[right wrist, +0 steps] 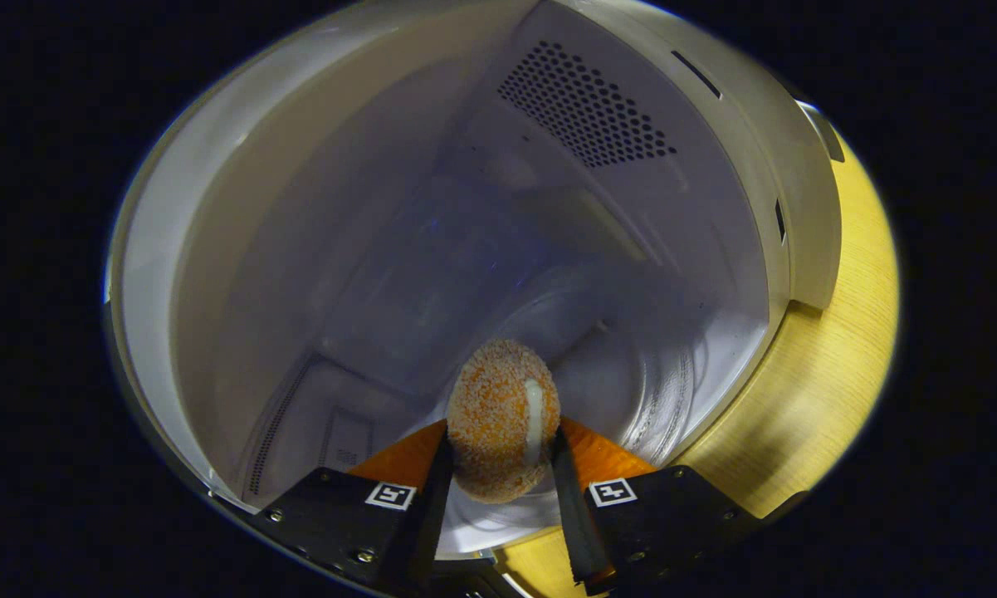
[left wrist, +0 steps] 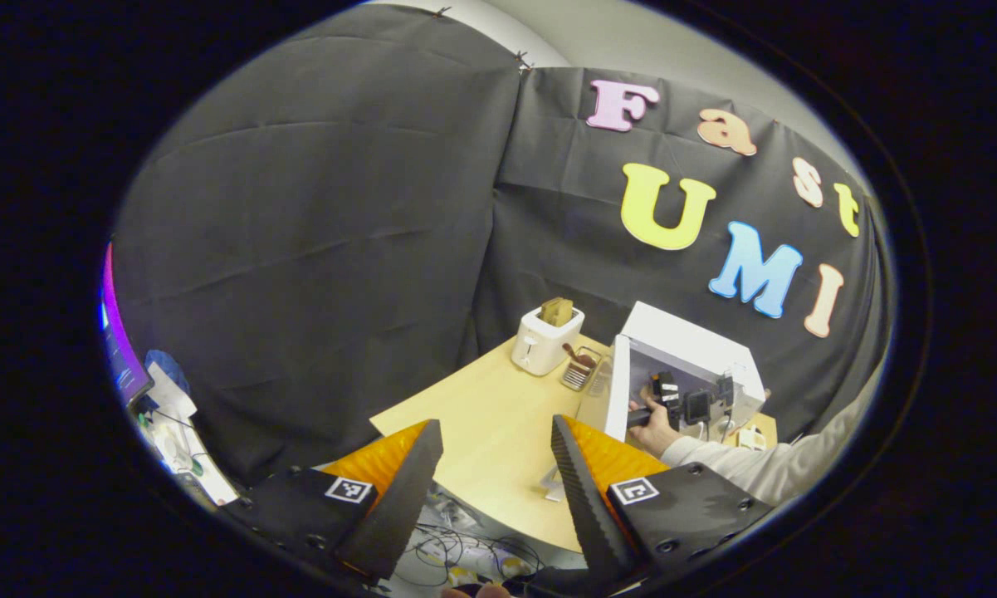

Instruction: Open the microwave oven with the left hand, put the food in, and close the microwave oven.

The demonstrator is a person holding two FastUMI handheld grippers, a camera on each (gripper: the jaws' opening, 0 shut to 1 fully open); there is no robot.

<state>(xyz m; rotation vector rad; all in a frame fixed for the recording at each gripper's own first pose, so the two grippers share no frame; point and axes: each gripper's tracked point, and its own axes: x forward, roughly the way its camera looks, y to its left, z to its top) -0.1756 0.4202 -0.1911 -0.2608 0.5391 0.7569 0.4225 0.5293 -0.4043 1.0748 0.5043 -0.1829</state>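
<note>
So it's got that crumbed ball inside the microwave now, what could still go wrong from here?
The food is round and pinched between the right gripper's fingers above the glass plate; let go from there, it might roll toward the opening. The gripper sits deep in the microwave, so pulling back carelessly could knock a wall. The left gripper hangs open, well back from the door, so a hurried closing could catch the other hand.

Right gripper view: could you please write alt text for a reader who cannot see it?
The right hand-held gripper holds a round, crumb-coated piece of food between its two fingers, inside the open microwave oven. Beneath the food lies the glass turntable; a strip of wooden table shows at right.
</note>
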